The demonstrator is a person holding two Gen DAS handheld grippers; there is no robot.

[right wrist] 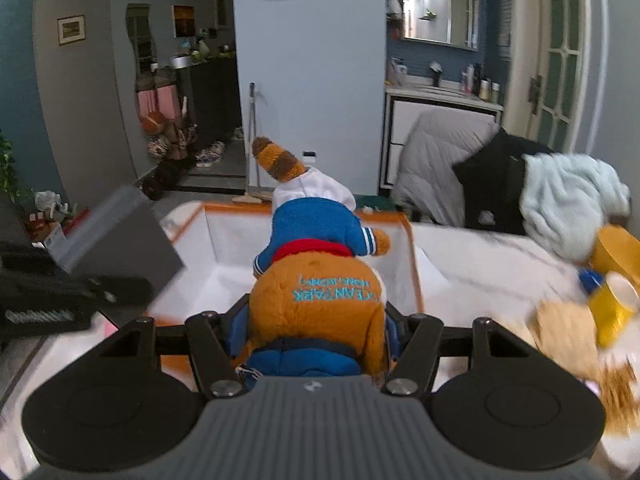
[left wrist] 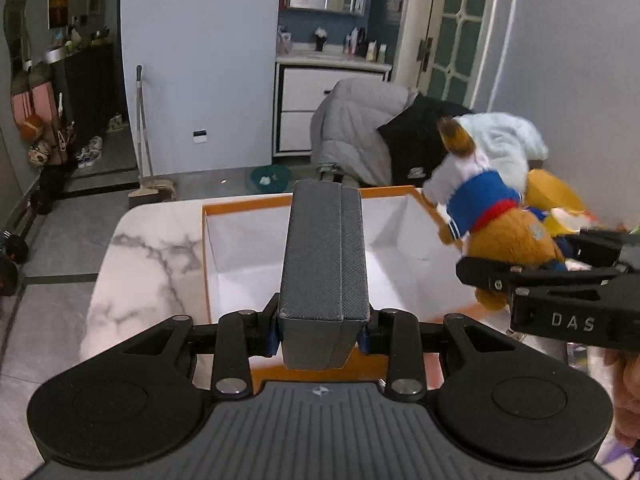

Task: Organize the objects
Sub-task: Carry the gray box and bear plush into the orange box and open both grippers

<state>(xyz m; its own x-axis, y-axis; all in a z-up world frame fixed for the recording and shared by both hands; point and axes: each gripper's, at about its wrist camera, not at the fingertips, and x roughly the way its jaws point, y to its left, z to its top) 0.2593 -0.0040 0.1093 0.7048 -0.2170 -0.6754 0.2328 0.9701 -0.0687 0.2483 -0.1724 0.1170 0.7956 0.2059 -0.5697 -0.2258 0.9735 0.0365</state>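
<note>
My left gripper [left wrist: 323, 334] is shut on a grey textured box [left wrist: 324, 264], held upright over the open orange-rimmed white bin [left wrist: 240, 208] on the marble table [left wrist: 152, 248]. My right gripper [right wrist: 316, 340] is shut on a brown plush toy [right wrist: 316, 304] in a blue jacket with a red collar and teal lettering, held above the bin's [right wrist: 412, 248] near right side. In the left wrist view the plush toy [left wrist: 500, 240] and the right gripper [left wrist: 560, 300] hang at the right. From the right wrist the grey box [right wrist: 120, 236] shows blurred at the left.
A yellow cup [right wrist: 612, 308], tan plush pieces [right wrist: 568, 332] and a pale blue cloth [right wrist: 568, 204] lie on the table's right side. A chair draped with grey and black coats [left wrist: 368, 136] stands behind the table. A broom [left wrist: 142, 136] leans on the wall.
</note>
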